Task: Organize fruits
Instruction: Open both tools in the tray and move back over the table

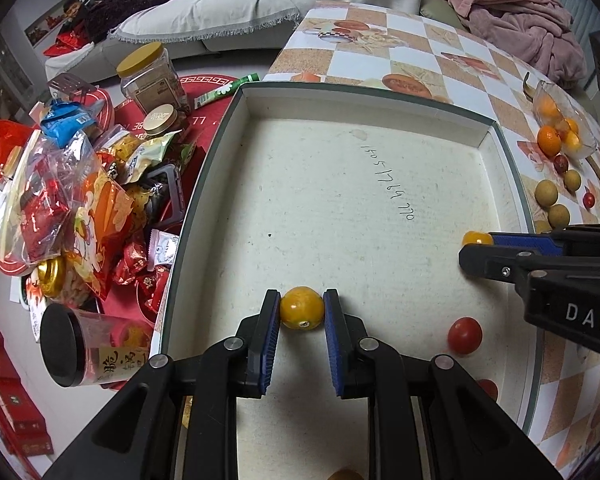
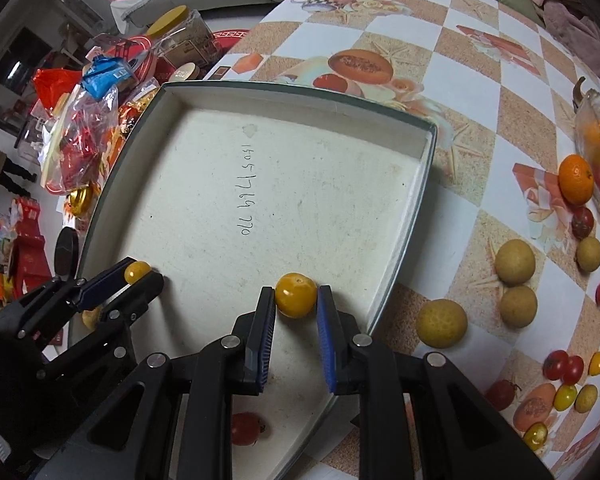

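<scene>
Both tongs clamped: left gripper (image 1: 302, 307) on a yellow tomato (image 1: 302, 307), right gripper (image 2: 296, 295) on another yellow fruit (image 2: 296, 295), over the box tray (image 1: 484, 136). Red tomato (image 1: 465, 335) at 3 o'clock of left. Lower until touching floor, then part slowly to prevent rolling.

Both wrist views are evenly and fairly brightly lit by soft indoor light, with no clear source in view. Shadows are faint and short, lying close under the fruit inside the white tray (image 1: 380, 184). Small glints sit on the yellow fruit (image 1: 302, 307) and on the metal rivets of the left tool (image 1: 302, 308). Fisheye distortion bends the tray's straight rims and the checked bench (image 2: 480, 92) into curves. Black vignetting fills the corners. Centres are sharp; edges soften slightly.
</scene>
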Available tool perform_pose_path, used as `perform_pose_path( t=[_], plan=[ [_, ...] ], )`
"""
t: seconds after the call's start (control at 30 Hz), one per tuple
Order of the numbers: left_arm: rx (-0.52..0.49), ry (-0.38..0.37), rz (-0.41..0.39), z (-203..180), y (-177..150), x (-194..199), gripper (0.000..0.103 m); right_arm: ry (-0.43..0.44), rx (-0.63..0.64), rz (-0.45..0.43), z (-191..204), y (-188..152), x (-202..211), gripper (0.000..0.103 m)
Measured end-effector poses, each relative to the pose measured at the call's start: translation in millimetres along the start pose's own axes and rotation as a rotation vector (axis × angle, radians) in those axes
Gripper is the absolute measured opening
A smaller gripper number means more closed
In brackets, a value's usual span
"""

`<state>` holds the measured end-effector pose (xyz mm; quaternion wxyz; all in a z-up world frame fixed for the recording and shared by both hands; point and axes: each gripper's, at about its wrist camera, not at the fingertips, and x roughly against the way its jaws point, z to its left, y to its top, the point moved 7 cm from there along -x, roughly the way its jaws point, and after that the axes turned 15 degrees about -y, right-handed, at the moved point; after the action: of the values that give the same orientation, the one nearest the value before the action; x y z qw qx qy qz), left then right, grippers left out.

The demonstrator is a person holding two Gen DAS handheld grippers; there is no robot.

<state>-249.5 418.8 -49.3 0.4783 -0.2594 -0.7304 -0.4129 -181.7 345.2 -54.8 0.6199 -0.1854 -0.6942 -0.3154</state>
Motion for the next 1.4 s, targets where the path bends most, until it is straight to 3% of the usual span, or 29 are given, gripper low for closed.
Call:
perform_pose_path(
  t=[0.07,0.1,0.17,0.2,0.23,0.27,0.3,0.33,0.47,0.57,0.77,1.17,1.4],
  plan=[
    [0.001,-0.001,-0.002,0,0,0,0.024,-0.008,0.020,-0.001,2,0,0,0.026],
    [0.002,-0.003,-0.001,1,-1,0,0.024,-0.001,0.027,0.000,3,0,1,0.032],
    [0.011,-0.011,-0.002,1,-1,2,0.047,0.022,0.025,0.000,6,2,3,0.041],
    [0.016,-0.009,-0.016,2,-1,4,0.076,0.027,0.019,-0.018,6,3,8,0.047],
    [0.016,0.009,-0.070,3,1,12,0.082,0.032,0.014,-0.032,6,4,12,0.054],
    [0.010,0.009,-0.100,3,3,18,0.082,0.041,0.007,-0.047,6,6,18,0.060],
    [0.004,-0.003,-0.125,2,4,23,0.082,0.039,-0.005,-0.065,3,7,24,0.075],
    [0.001,-0.020,-0.133,-1,5,27,0.082,0.053,-0.015,-0.081,2,7,29,0.080],
    [-0.004,-0.073,-0.152,-10,8,35,0.082,0.037,-0.059,-0.110,-12,3,45,0.082],
    [0.002,-0.101,-0.162,-18,8,40,0.082,0.029,-0.102,-0.117,-28,-5,52,0.089],
    [-0.005,-0.138,-0.095,-46,0,35,0.082,0.002,-0.209,-0.089,-68,-38,56,0.090],
    [-0.247,-0.144,-0.021,-136,-11,29,0.082,-0.082,-0.404,0.035,-161,-128,39,0.090],
    [-0.329,-0.163,0.012,-180,-17,16,0.082,-0.102,-0.478,0.057,-193,-157,37,0.090]
  ],
)
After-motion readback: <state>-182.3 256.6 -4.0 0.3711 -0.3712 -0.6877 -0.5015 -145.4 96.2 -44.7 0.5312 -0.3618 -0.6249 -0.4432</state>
